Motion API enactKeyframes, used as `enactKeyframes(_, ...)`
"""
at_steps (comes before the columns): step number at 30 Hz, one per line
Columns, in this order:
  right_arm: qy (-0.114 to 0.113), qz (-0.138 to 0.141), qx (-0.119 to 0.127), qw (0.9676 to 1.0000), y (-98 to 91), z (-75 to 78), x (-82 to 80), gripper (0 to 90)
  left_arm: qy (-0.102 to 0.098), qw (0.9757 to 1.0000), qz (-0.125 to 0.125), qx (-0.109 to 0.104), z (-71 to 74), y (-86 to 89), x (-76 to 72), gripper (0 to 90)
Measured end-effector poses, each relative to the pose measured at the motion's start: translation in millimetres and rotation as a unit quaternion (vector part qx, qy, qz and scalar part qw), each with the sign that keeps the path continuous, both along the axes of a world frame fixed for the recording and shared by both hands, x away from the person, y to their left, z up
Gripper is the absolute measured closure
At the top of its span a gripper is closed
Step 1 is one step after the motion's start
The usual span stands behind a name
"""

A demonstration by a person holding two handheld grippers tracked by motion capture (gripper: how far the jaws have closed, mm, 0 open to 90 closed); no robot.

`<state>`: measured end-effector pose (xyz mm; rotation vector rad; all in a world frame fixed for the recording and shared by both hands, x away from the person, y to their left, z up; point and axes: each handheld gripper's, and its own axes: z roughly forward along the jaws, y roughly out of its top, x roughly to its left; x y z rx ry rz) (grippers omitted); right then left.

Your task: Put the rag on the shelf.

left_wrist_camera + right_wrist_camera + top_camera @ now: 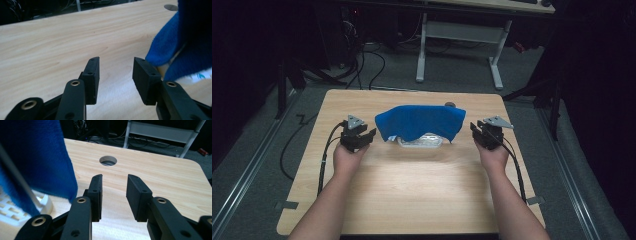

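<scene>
In the high view, a blue towel [419, 121] is draped over a clear plastic rack [421, 141] at the middle of the wooden table [412, 185], between the left gripper [360, 136] and the right gripper [482, 134]. The towel is judged soft, light and limp, best pinched at its hanging ends.

In the left gripper view, the jaws are parted and empty, just beside the towel's edge.

In the right gripper view, the jaws are likewise parted on nothing. Most of the rack is hidden by the cloth, so its shape cannot be made out.

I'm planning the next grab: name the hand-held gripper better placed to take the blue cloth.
Left, narrowly. The left hand-held gripper stands open with one jaw beside the blue cloth; the right hand-held gripper faces bare table.
</scene>
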<state>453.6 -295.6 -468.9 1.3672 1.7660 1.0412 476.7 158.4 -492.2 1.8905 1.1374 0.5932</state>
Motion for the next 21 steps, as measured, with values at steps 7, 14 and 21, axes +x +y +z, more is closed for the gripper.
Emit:
enactKeyframes(7,-0.012,0.019,-0.018,0.9996,0.2,4.1,-31.8,60.9,-0.003,1.0,-0.004,-0.005,0.3,7.0,-31.0,56.7)
enactKeyframes(14,-0.012,0.038,-0.024,0.9989,2.7,4.9,-70.3,54.5,-0.001,0.9995,-0.031,0.002,1.2,4.9,-70.3,55.4)
enactKeyframes(21,-0.01,0.048,-0.021,0.9986,6.3,-3.9,-113.1,50.6,0.005,0.998,-0.063,0.006,-3.2,-13.7,-109.9,52.0)
